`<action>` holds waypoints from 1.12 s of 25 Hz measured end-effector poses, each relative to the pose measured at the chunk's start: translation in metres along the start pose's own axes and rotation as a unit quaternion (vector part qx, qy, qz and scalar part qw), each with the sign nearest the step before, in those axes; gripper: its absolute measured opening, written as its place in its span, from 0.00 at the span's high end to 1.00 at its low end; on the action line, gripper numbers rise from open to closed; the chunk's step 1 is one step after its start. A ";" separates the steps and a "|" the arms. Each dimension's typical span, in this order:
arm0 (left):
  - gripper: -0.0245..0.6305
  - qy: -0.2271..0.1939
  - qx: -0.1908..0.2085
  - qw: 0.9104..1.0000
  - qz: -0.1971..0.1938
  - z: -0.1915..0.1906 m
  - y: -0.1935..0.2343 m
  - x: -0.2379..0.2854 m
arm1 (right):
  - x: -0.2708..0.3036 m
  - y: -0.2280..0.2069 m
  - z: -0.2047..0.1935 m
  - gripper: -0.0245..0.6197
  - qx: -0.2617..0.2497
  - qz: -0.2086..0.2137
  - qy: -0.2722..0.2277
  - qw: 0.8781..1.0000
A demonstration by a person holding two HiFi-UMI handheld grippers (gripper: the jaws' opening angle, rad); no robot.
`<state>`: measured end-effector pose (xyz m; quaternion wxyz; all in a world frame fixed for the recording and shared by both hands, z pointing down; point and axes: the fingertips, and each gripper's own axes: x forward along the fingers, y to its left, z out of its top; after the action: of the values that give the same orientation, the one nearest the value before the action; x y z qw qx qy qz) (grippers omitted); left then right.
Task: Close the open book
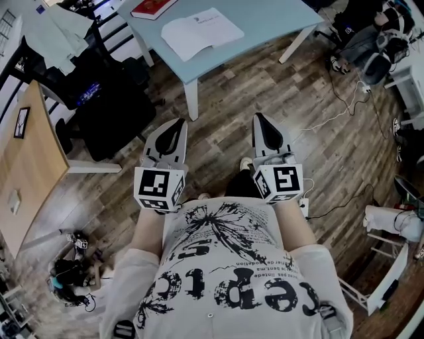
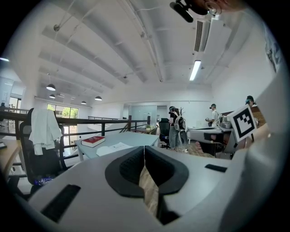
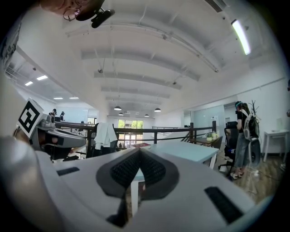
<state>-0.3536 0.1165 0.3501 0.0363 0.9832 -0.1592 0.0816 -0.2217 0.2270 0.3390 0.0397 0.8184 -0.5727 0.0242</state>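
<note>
An open white book [image 1: 201, 32] lies on a light blue table [image 1: 265, 20] well ahead of me; it shows small in the left gripper view too, as the open book [image 2: 113, 147]. My left gripper [image 1: 177, 123] hangs over the wooden floor, short of the table, shut with nothing in it. Beside it my right gripper [image 1: 258, 118] is shut and empty as well. Both are held near my waist, pointing toward the table. In the left gripper view the jaws meet at the left gripper [image 2: 144, 148]; in the right gripper view the tips touch at the right gripper [image 3: 138, 151].
A red closed book [image 1: 152, 7] lies at the table's far left. A black office chair [image 1: 99, 99] with a white garment [image 1: 56, 33] stands left, beside a wooden desk [image 1: 30, 165]. Cables [image 1: 344, 99] and gear lie on the floor right. People [image 2: 174, 127] stand far off.
</note>
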 end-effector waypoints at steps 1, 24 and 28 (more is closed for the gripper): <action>0.93 0.002 -0.001 1.000 0.004 -0.001 0.002 0.006 | 0.007 -0.005 -0.001 0.95 0.000 0.003 0.000 1.000; 0.93 0.029 -0.099 0.974 0.203 0.010 -0.010 0.299 | 0.243 -0.251 -0.008 0.95 -0.041 0.206 0.019 0.978; 0.93 0.039 -0.145 0.963 0.222 -0.009 0.003 0.325 | 0.280 -0.261 -0.020 0.95 -0.035 0.226 0.029 0.973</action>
<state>-0.0514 0.0143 0.4149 0.1653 0.9035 -0.3820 0.1020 0.1195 0.0555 0.3733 0.0790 0.6651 -0.7417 0.0364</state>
